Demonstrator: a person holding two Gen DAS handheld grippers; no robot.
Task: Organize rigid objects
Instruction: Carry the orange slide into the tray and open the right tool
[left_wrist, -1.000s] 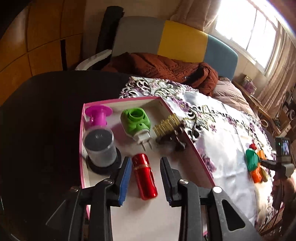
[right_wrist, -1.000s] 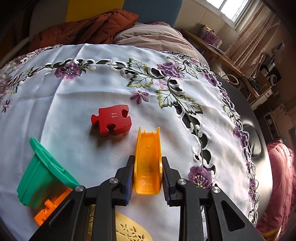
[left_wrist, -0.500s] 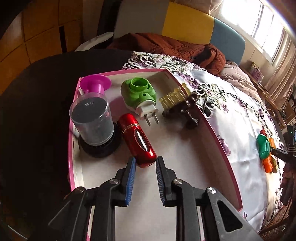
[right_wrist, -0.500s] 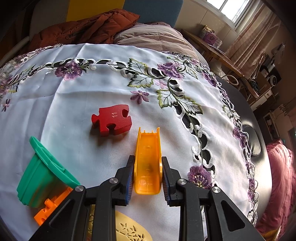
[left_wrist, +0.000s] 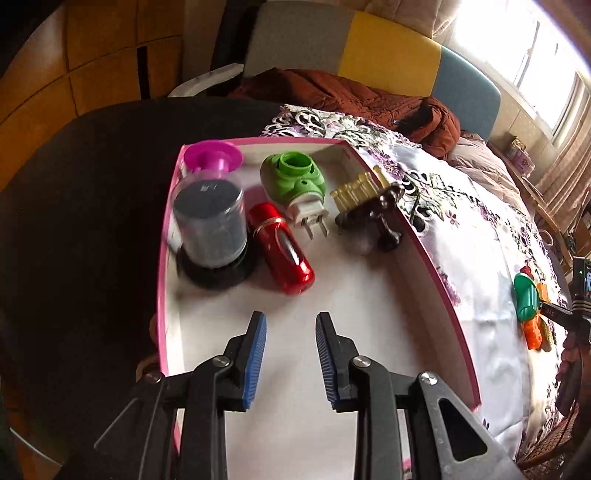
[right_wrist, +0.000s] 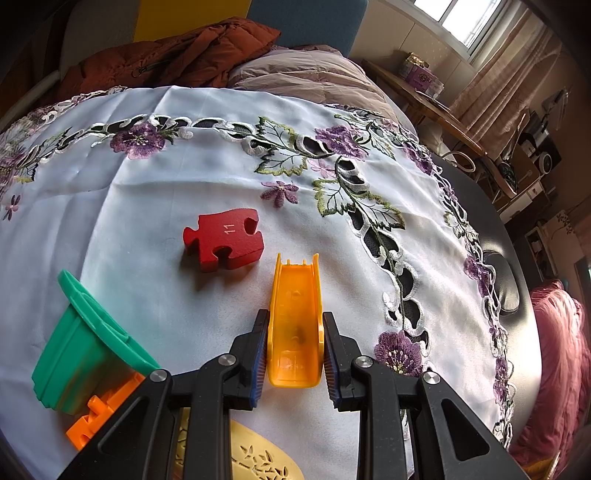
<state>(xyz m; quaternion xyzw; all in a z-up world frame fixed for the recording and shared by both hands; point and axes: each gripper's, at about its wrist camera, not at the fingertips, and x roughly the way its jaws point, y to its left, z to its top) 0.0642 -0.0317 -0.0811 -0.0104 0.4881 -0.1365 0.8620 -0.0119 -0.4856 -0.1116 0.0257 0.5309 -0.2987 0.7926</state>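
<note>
Your left tool is empty over the box; your right one clamps the orange piece.

Your left gripper (left_wrist: 290, 354), jaws apart a little and just now widening, holds nothing above the pink-rimmed box (left_wrist: 436, 273); the red cylinder (left_wrist: 282, 254) lies inside, beside the dark jar (left_wrist: 210, 229). Your right gripper (right_wrist: 293, 350) pinches the orange channel piece (right_wrist: 295, 314) on the tablecloth (right_wrist: 155, 206), near the red puzzle piece (right_wrist: 223, 238).

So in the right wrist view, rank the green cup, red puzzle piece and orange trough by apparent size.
1. green cup
2. orange trough, similar; nearness makes ranking these two unsure
3. red puzzle piece, farther away
</note>
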